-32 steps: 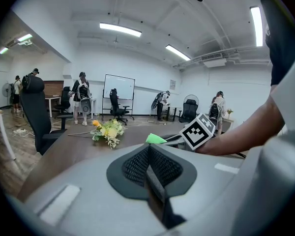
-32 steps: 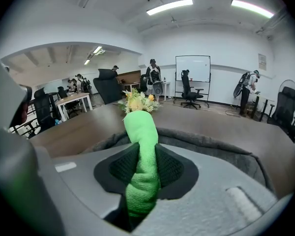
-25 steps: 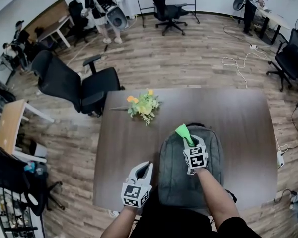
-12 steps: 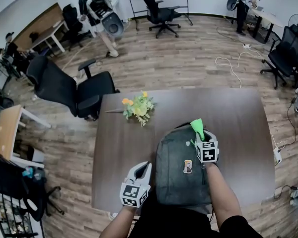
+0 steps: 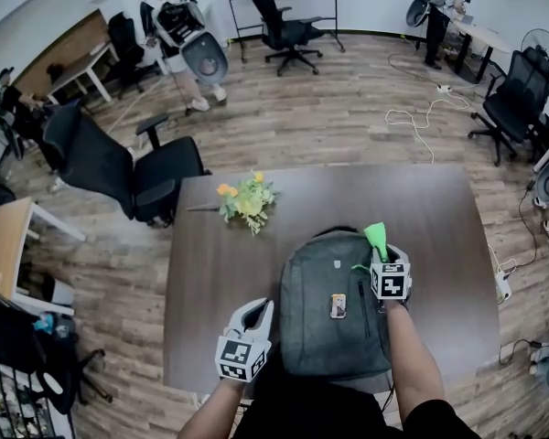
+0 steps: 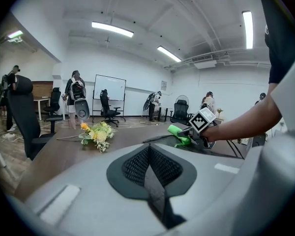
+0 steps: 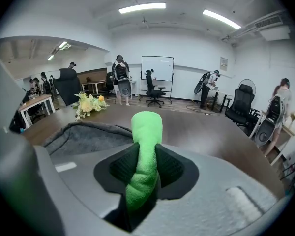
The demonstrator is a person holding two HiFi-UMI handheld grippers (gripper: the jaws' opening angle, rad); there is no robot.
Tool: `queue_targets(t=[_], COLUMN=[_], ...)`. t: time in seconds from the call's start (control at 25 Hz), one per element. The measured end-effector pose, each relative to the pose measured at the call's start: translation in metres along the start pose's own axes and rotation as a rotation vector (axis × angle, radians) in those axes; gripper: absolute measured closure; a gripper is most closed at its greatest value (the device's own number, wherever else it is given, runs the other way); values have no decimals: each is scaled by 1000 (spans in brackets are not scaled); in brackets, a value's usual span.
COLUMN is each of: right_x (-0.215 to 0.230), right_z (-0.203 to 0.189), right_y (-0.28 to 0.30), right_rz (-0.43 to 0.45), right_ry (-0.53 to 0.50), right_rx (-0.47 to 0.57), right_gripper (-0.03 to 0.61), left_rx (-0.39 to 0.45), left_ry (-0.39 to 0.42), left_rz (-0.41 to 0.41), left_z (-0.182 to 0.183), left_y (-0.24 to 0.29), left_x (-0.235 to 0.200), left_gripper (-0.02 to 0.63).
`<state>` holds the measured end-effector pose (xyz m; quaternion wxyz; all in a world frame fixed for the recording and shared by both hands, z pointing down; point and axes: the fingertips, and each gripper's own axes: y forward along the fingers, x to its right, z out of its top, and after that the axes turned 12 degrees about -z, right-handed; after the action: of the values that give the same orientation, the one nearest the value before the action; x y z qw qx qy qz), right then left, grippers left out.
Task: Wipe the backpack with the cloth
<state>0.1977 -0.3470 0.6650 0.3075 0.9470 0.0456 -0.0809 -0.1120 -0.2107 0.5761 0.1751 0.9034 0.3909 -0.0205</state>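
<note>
A grey backpack [image 5: 334, 309] lies flat on the dark brown table [image 5: 210, 273], near its front edge. My right gripper [image 5: 382, 252] is over the bag's upper right corner, shut on a green cloth [image 5: 377, 238] that sticks out past the jaws; the rolled green cloth [image 7: 143, 156] is pinched between the pads in the right gripper view. My left gripper [image 5: 259, 314] hovers at the bag's left side, shut with nothing in it. In the left gripper view the green cloth [image 6: 179, 134] shows ahead to the right.
A bunch of yellow and orange flowers [image 5: 242, 199] lies on the table's far left. Black office chairs [image 5: 119, 167] stand left of the table, and cables [image 5: 421, 117] trail on the wooden floor beyond. Several people stand at the back of the room.
My right gripper has carried the cloth rightward across the top of the backpack to its right corner. The left gripper has barely moved.
</note>
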Motion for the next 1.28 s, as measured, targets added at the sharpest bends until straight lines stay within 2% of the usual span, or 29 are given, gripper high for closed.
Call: queue_targets(t=[0.24,0.4,0.84,1.04,1.28], right_x=[22,12,-86,-143,-205], right_z=[0,15,28,13,-6], right_y=[-18,-33,-85,-89,-84], right_rz=[-16,16,213,281,361], right_ry=[50,48,56,93,26], right_rx=[29,80,160,122,59], right_gripper=[476,476,476,476,476], left_rx=[-12,-2,47,14,-4], left_ry=[-12,-12,-14,71,48], left_rz=[-10,-8,17,50,82], left_z=[-11,-9,0,1,-8], left_y=[-7,-8,-17,-29,-47], left_x=[8,5,3,-11,-16], left_gripper=[595,595,595,595,595])
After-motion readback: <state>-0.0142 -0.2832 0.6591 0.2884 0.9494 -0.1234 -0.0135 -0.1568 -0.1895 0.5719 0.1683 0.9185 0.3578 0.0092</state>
